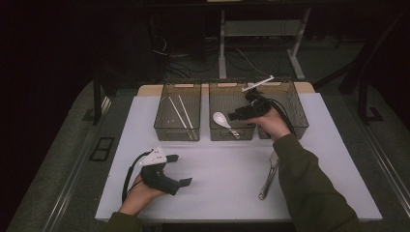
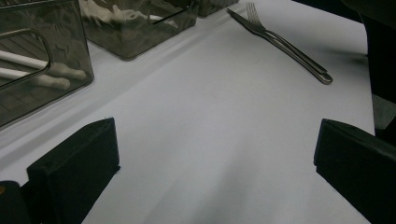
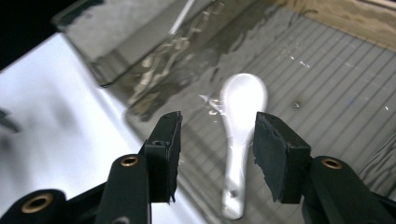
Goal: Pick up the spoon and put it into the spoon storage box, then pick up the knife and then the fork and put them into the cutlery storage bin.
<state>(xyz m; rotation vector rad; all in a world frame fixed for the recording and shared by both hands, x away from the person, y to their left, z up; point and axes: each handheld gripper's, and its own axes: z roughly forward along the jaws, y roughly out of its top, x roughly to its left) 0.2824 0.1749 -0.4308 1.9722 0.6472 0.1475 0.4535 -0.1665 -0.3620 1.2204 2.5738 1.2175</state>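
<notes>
A white ceramic spoon lies on the floor of the middle wire basket. My right gripper hovers over that basket, held from the right side. In the right gripper view its jaws stand open on either side of the spoon, which lies below them untouched by the pads. My left gripper rests low over the white table at the front left, open and with nothing in it. In the left gripper view the bare table shows between the wide jaws.
Three wire baskets stand in a row at the back; the left basket holds white chopsticks. A metal fork and another metal utensil lie together on the table beside the person's right sleeve.
</notes>
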